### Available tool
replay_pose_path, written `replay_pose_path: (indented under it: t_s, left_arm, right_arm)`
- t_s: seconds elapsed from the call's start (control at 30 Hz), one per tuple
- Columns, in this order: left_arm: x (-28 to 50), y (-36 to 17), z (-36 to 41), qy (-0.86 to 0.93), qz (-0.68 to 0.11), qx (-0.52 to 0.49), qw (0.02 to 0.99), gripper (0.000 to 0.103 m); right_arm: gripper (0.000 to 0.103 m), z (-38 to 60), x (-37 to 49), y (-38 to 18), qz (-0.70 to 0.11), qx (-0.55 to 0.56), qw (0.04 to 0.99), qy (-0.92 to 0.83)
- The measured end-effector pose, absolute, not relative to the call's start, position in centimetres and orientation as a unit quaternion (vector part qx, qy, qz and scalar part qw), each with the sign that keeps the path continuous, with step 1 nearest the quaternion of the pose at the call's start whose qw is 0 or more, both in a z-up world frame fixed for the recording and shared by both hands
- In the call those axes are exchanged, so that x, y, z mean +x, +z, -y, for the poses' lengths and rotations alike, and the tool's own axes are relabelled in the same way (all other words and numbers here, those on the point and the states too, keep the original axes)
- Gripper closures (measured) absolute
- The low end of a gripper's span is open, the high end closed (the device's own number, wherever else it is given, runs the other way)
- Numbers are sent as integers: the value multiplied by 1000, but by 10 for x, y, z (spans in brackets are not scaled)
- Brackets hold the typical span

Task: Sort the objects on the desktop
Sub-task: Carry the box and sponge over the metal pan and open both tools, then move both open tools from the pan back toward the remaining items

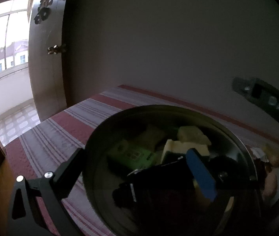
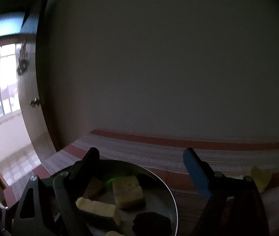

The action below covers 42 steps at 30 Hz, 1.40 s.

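Legible text appears in one place only. In the left wrist view, a dark device [image 1: 265,98] at the right edge carries pale, blurred letters that read roughly "DAS". A green packet [image 1: 133,155] in the metal bowl [image 1: 100,137] bears printing too blurred to read. The right wrist view shows no readable text.

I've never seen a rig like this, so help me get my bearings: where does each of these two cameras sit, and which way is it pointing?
Left wrist view: sits on the left gripper, looking along its fingers down into a round metal bowl of small items; black finger left, blue-padded finger right, a hand at the right edge.
Right wrist view: sits on the right gripper, looking over the bowl's far side toward the wall; fingers spread wide, empty.
Shared: the bowl, striped tablecloth, wooden door, bright window.
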<state>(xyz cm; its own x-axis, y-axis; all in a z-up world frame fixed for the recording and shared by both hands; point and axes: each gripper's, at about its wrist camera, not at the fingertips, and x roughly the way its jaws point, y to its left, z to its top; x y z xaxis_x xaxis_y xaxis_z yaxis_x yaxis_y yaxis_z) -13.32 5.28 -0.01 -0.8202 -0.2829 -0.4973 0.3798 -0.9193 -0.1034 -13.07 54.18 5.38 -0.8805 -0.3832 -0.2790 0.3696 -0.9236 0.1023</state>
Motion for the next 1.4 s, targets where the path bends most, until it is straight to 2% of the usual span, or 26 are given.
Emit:
replay_pose_path:
  t_s: [0.37,0.7,1.03,1.4]
  left_arm:
    - [-110,6,-42,-951,-122,163,233,1]
    - [-111,7,-72,-966,-87,140,201,1]
    - [-113,10,-103,-975,-56,132,169,1]
    - [-120,11,-152,-986,-21,142,89,1]
  right_arm:
    - [14,-615,-115,37,72,98,106,-987]
    - [14,-623,-119,23,3,109,80,-991]
    - [14,-665,-129,13,-3,126,34,-991]
    - [14,-706,-147,8,11,138,-12,-990]
